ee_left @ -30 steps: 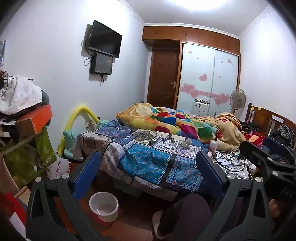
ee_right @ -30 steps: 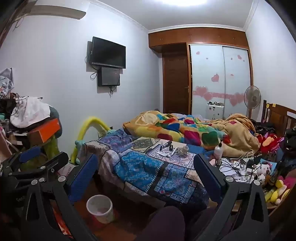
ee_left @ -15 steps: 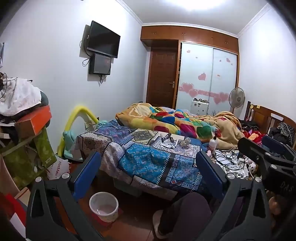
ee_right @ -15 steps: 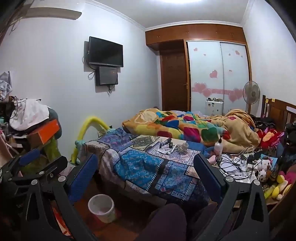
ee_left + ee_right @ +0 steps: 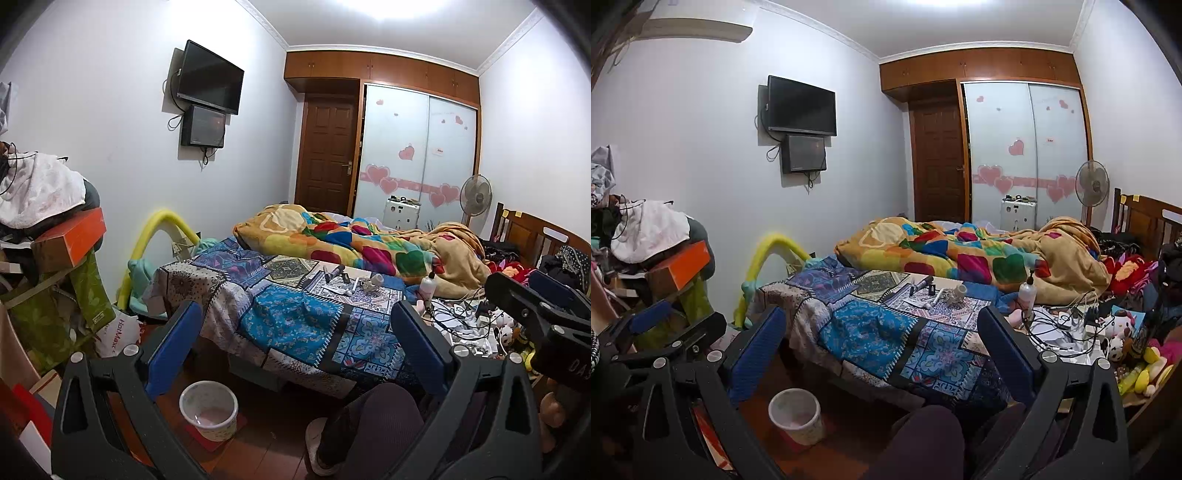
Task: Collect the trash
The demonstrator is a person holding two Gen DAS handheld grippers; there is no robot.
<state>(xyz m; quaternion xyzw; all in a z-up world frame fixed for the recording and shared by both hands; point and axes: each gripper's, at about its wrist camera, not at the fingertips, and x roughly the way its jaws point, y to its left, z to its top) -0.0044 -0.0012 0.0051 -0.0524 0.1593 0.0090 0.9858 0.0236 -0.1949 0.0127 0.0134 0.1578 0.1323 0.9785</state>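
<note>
Both grippers, left (image 5: 291, 343) and right (image 5: 879, 349), fingers spread and empty, well short of small litter (image 5: 938, 293) on bed quilt (image 5: 879, 332); bin (image 5: 208, 410) on floor below; risk: grabbing cables (image 5: 1060, 325) or quilt folds beside litter.

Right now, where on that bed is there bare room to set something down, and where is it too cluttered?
The blue patchwork bedspread at the near end lies bare, bordered by the small items behind it and the bed's foot edge. The bare floor beside the white wastebasket is also free. It is crowded at the cable tangle on the right and under the colorful blanket.
</note>
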